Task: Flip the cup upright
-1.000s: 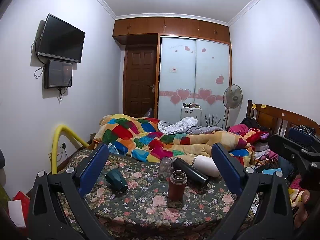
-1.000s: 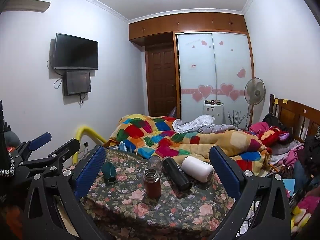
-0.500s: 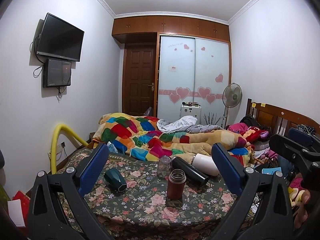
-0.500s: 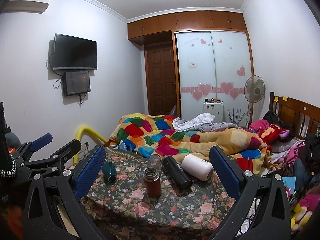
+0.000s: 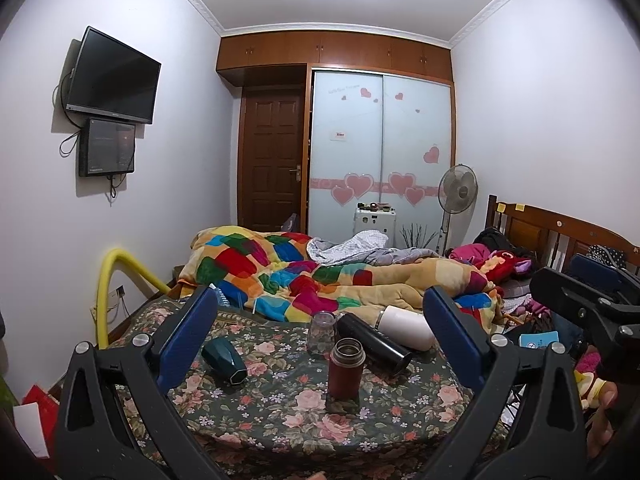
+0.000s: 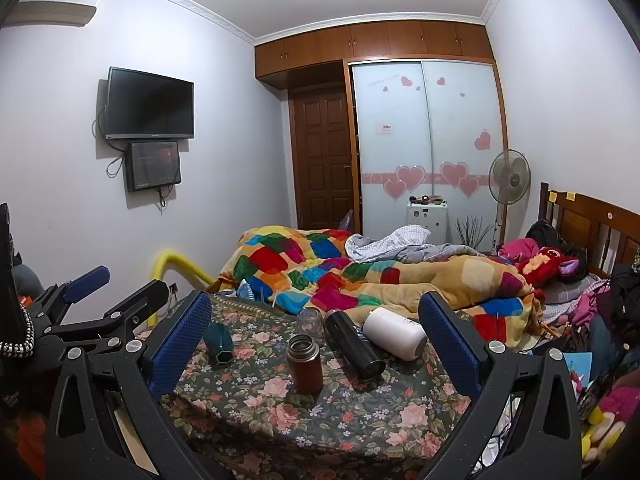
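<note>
nothing moved; both jaws apart; teal cup (image 5: 224, 360) on side; right view shows left gripper (image 6: 116, 300).

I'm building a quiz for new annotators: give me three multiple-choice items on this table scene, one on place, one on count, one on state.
1. Where does the dark green faceted cup lie?
A. left of the brown steel flask
B. right of the white bottle
C. on the quilt

2. How many vessels lie on their sides on the floral tablecloth?
A. one
B. three
C. five

3. How do both grippers' jaws stand?
A. open, empty
B. shut on a cup
C. shut, empty

Key:
1 A: it lies left of the upright brown steel flask.
2 B: green cup, black flask, white bottle.
3 A: left gripper and right gripper hold nothing.
</note>
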Tool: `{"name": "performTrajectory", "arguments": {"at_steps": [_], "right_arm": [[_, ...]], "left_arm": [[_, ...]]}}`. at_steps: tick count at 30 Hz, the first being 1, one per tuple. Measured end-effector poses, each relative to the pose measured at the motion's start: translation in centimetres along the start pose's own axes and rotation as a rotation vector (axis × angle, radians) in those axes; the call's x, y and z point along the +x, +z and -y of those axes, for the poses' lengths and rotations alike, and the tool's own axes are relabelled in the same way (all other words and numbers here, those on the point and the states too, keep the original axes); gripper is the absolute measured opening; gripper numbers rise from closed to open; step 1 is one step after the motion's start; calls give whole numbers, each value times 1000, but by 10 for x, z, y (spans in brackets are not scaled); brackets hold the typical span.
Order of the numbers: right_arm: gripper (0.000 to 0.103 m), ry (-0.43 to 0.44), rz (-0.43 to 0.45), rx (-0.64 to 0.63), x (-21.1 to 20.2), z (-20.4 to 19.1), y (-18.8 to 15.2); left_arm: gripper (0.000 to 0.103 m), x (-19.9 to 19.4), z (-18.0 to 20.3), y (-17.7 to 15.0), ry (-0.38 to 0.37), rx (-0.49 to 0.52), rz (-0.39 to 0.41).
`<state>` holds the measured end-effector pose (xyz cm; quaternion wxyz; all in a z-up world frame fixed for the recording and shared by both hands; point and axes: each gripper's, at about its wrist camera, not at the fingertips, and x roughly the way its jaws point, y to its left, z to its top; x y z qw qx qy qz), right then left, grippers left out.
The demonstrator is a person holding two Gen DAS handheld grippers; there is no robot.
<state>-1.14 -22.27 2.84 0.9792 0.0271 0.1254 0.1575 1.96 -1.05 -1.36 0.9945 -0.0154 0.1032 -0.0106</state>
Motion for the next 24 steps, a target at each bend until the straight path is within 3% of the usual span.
{"name": "performTrajectory", "arguments": {"at_steps": [24], "right_arm": [[103, -10, -32, -12, 13, -3, -2]], "left_arm": [[103, 13, -10, -7, -30, -23, -35]]}}
